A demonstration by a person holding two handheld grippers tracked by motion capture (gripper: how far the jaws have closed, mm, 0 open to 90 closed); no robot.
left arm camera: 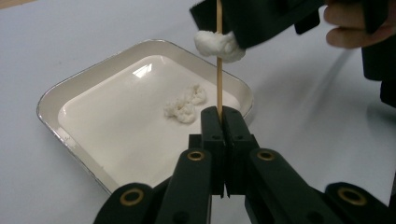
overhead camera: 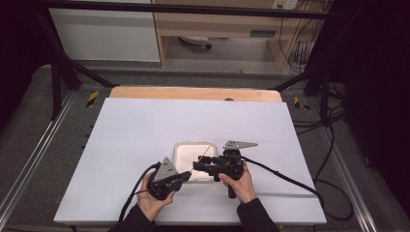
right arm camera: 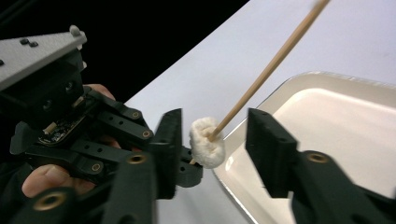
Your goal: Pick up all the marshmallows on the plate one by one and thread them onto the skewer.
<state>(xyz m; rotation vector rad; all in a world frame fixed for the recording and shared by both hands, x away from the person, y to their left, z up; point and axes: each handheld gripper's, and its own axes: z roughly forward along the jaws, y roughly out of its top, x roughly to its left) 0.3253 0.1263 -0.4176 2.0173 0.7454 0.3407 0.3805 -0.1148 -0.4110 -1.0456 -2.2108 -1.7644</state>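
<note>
- Wooden skewer [left arm camera: 219, 56] is pinched at its lower end by the left claw [left arm camera: 223, 122], pressed together; it is held above the tray's near rim
- White soft piece [right arm camera: 207, 142] is threaded on the skewer; it sits between the spread jaws of the right claw [right arm camera: 212, 140], untouched by either
- White tray [overhead camera: 180, 147] rests on the pale surface [overhead camera: 130, 130]; a second soft piece [left arm camera: 185, 105] lies in it

light: bright overhead on counter [overhead camera: 145, 140], dark surround | glare: highlight on tray [left arm camera: 140, 70] | blur: near jaws soft, skewer [right arm camera: 280, 51] tip smeared
</note>
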